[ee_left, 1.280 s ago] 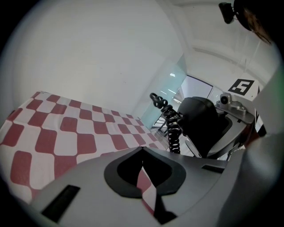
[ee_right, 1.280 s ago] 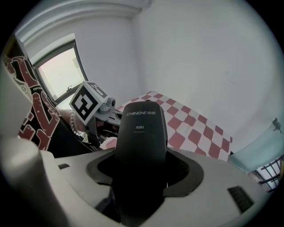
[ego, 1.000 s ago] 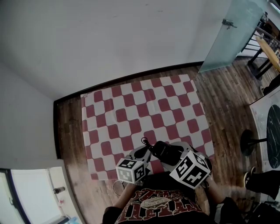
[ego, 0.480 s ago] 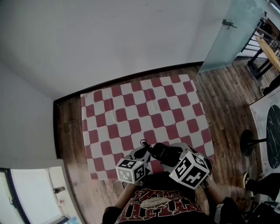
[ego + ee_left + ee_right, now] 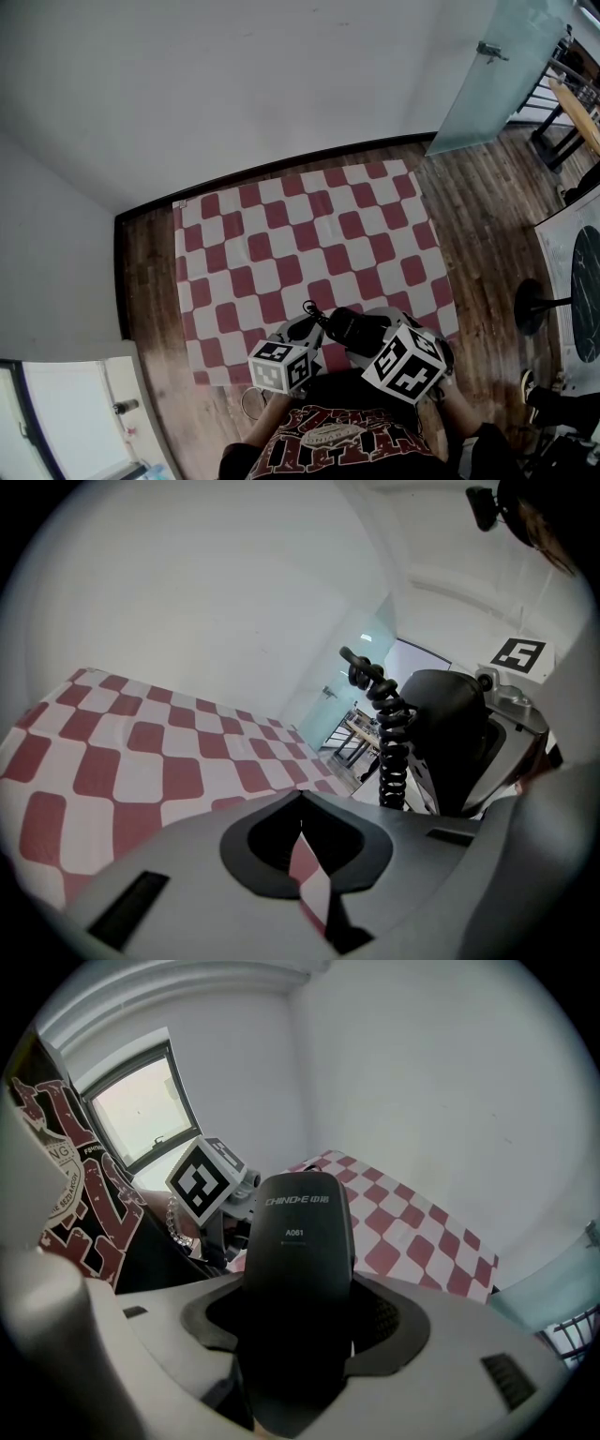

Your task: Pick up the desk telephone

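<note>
One grip only: my right hand-held gripper squeezes the telephone handset to lift it; my left hand-held gripper is closed, empty.

Two grippers, a left gripper and a right gripper, each bearing one marker cube; one black telephone handset; one coiled cord; one red-and-white checked cloth; one wooden floor; one frosted glass door.
</note>
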Demonstrator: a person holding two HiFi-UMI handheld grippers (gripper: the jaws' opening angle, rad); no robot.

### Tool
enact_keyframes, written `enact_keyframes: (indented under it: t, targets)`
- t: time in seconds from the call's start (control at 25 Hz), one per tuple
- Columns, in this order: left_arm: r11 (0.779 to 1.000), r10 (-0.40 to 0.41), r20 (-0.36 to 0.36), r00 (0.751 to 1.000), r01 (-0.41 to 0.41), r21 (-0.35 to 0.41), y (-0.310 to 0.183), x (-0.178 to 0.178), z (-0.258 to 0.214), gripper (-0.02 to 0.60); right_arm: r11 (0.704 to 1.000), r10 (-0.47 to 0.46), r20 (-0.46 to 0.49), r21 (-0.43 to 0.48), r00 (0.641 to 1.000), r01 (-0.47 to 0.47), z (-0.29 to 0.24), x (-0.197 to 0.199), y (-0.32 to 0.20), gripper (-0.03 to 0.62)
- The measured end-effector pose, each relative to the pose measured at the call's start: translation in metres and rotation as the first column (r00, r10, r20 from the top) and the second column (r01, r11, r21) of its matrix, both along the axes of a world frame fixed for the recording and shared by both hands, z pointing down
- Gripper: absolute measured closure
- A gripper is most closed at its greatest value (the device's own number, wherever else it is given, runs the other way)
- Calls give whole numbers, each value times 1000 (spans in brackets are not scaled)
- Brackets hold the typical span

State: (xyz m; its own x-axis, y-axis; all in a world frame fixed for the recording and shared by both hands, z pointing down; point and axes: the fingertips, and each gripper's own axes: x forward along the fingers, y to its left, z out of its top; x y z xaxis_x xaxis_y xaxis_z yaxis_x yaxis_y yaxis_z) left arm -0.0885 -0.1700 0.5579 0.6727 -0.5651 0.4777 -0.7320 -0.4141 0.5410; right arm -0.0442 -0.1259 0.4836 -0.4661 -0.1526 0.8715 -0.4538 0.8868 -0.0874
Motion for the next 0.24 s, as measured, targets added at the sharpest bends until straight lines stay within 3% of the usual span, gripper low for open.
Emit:
enact_keyframes:
  t: [0.24]
  targets:
    - [1000,1,-4,1000,-1,-11,-1,0,1,574,1000,-8,-11,-1,1000,8,1,0,-1,307]
